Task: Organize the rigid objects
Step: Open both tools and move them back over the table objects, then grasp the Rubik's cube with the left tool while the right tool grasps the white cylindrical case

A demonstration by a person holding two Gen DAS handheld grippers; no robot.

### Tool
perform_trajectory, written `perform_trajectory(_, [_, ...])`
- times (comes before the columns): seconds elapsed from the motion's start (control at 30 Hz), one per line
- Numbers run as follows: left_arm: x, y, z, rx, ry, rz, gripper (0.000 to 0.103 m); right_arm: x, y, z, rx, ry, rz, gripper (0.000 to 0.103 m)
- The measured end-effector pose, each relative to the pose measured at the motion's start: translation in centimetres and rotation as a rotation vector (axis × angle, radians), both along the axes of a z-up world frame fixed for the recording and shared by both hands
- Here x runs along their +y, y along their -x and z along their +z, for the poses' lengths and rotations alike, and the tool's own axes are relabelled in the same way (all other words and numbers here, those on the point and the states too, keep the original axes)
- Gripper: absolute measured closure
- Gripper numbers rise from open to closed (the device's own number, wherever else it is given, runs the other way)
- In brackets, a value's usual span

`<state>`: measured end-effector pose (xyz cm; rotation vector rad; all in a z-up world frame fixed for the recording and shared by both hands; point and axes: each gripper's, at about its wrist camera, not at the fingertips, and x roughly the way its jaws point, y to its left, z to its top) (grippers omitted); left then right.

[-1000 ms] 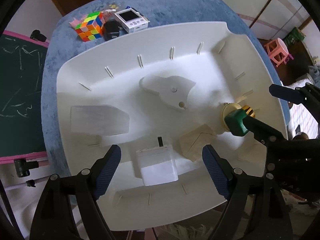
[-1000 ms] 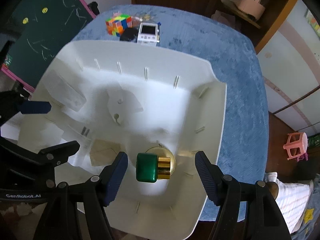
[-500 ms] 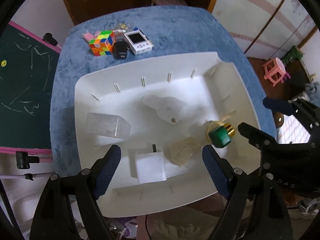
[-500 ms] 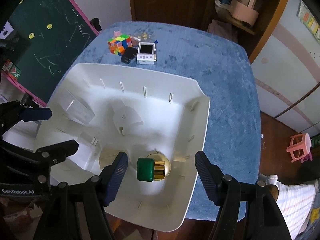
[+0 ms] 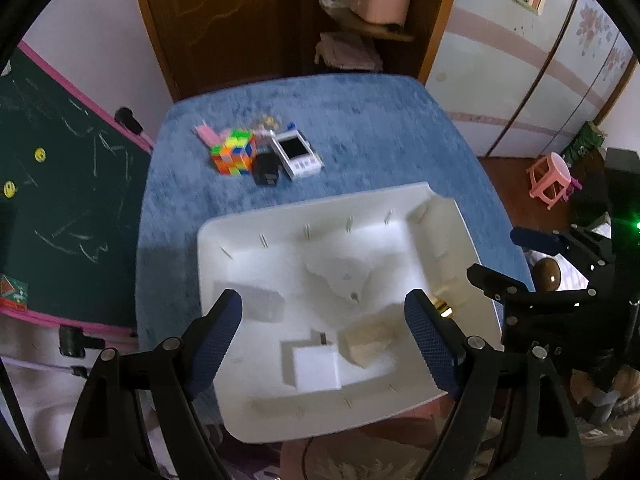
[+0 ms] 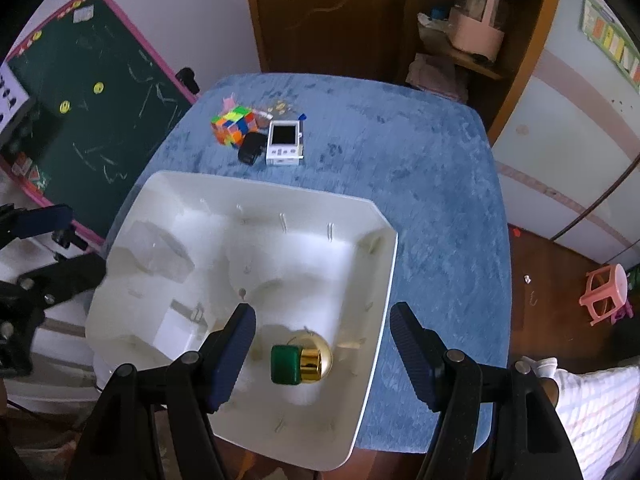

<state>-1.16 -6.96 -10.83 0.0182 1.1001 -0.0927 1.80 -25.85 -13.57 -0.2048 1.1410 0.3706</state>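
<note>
A white tray (image 5: 208,240) sits at the near end of the blue-covered table (image 5: 360,128). In it lie a clear plastic box (image 5: 262,304), a white charger cube (image 5: 316,368), a wooden block (image 5: 370,340) and a gold bottle with a green cap (image 6: 298,362). My left gripper (image 5: 322,306) hangs open high above the charger and block, holding nothing. My right gripper (image 6: 322,318) is open above the bottle, well clear of it. On the far tabletop stand a colourful puzzle cube (image 5: 234,157), a small black object (image 5: 266,170) and a white device with a screen (image 5: 298,154).
A green chalkboard (image 5: 60,200) with a pink frame leans left of the table. Behind the table are a brown door (image 6: 328,16) and shelves. A pink stool (image 6: 604,292) stands on the floor to the right. Blue tabletop lies bare right of the tray.
Both grippers have risen away from the tray, so it looks smaller and more of the room shows. The tray's contents have stayed where they were.
</note>
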Motion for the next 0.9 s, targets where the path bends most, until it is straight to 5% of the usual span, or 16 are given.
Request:
perform_trajectory(0.6, [7.6,-10.5,0.7,-0.023,0.013,-0.01,0.017,3.8,-7.7,-0.4,0.057,0.037,-0.079,0.032])
perform_trajectory(0.9, [10.8,-19.2,-4.2,0.08,0.026,-0.02,0.017,8.7,-16.1,-3.0,0.135,0.007,-0.102,0.032])
